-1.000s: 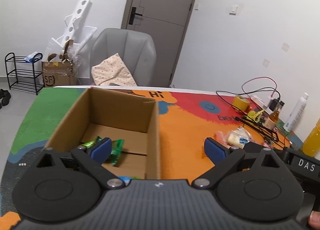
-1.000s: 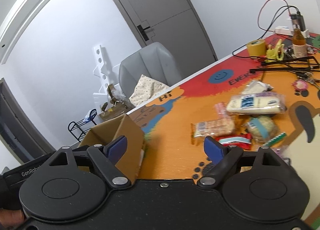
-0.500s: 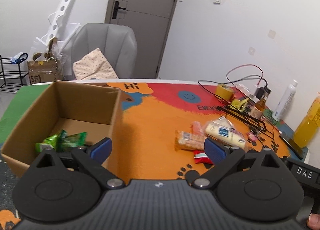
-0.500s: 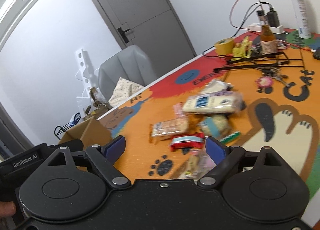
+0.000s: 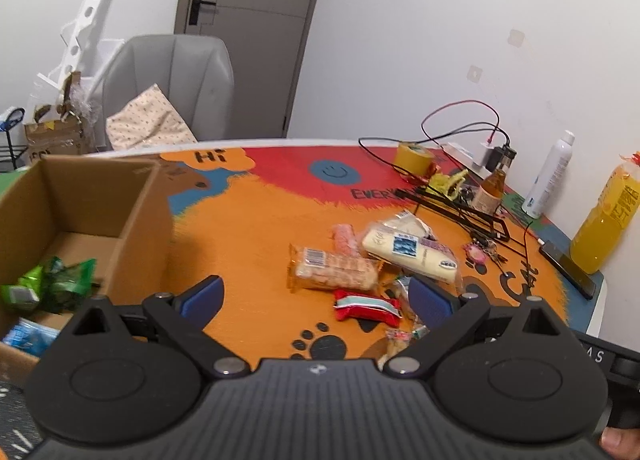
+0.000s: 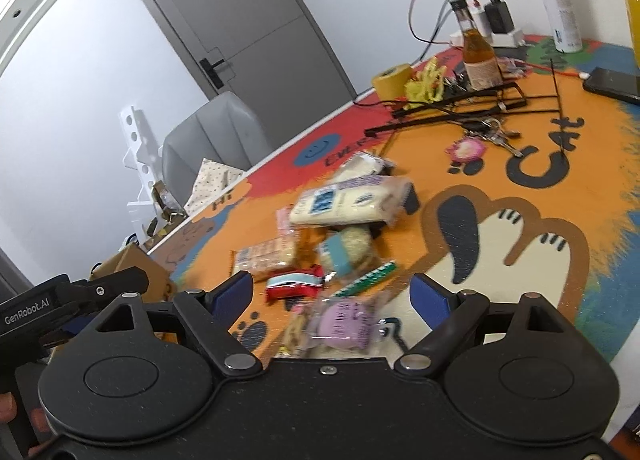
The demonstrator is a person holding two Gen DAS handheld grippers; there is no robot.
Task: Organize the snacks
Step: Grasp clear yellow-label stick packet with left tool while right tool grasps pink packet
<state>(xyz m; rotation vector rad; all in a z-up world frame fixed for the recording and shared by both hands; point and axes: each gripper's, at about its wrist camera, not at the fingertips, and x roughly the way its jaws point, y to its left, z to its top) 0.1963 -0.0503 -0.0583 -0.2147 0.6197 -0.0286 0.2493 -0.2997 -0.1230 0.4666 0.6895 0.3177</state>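
Cartoon mat (image 5: 256, 219) below; both tongs tilt down, left (image 5: 316, 302) wide, right (image 6: 332, 292) closing, empty

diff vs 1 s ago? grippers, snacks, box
Both views have swung from the cardboard box toward the snack pile; the box now sits at the left edge. Left gripper is open and empty. Right gripper has come in over the pile, the purple packet below it; its jaws are closing, gripping nothing. Snacks, green packets in the box and table clutter unmoved.
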